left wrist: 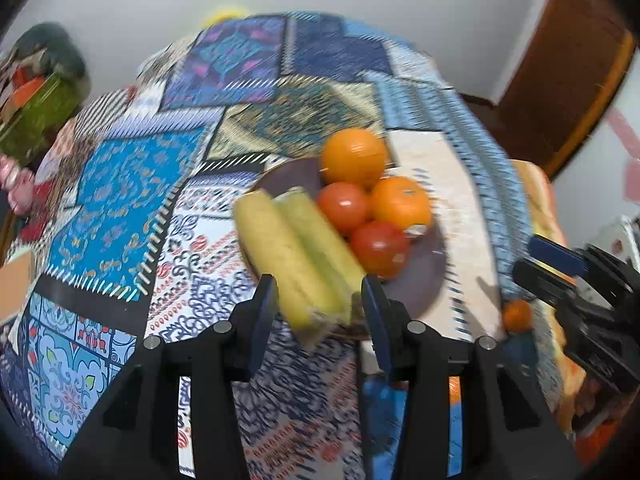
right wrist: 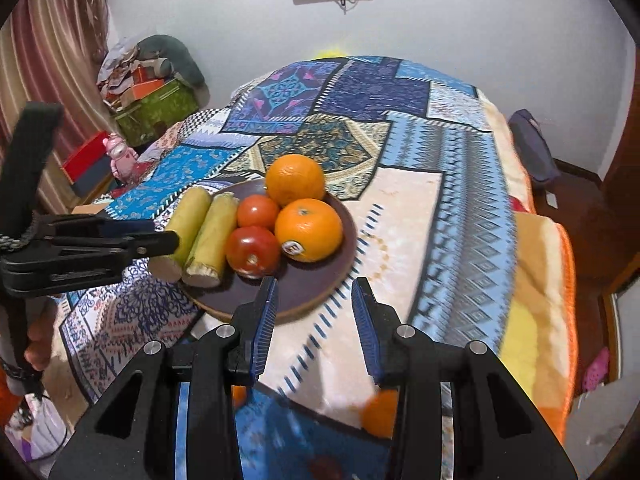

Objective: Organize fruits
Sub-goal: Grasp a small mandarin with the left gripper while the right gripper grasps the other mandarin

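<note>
A dark round plate [left wrist: 424, 280] [right wrist: 312, 280] on the patchwork cloth holds two oranges [left wrist: 354, 156] [right wrist: 308, 230], two tomatoes [left wrist: 380, 246] [right wrist: 252, 250] and two yellow-green stalk pieces [left wrist: 288, 248] [right wrist: 212, 236] side by side. My left gripper [left wrist: 320, 292] [right wrist: 160, 234] hovers over the near ends of the stalk pieces, its jaws apart on either side of them; the pieces rest on the plate. My right gripper [right wrist: 314, 292] [left wrist: 532, 260] stands open just before the plate's near rim with nothing between its fingers. A small orange fruit [left wrist: 516, 314] [right wrist: 380, 416] lies on the cloth beneath the right gripper.
The table's patchwork cloth [right wrist: 400, 128] stretches behind and right of the plate. Boxes and a green crate [right wrist: 156, 108] are stacked by the wall at left, beside a pink toy [right wrist: 120, 156]. A wooden door [left wrist: 560, 80] is at right. A hand [right wrist: 38, 344] holds the left gripper's handle.
</note>
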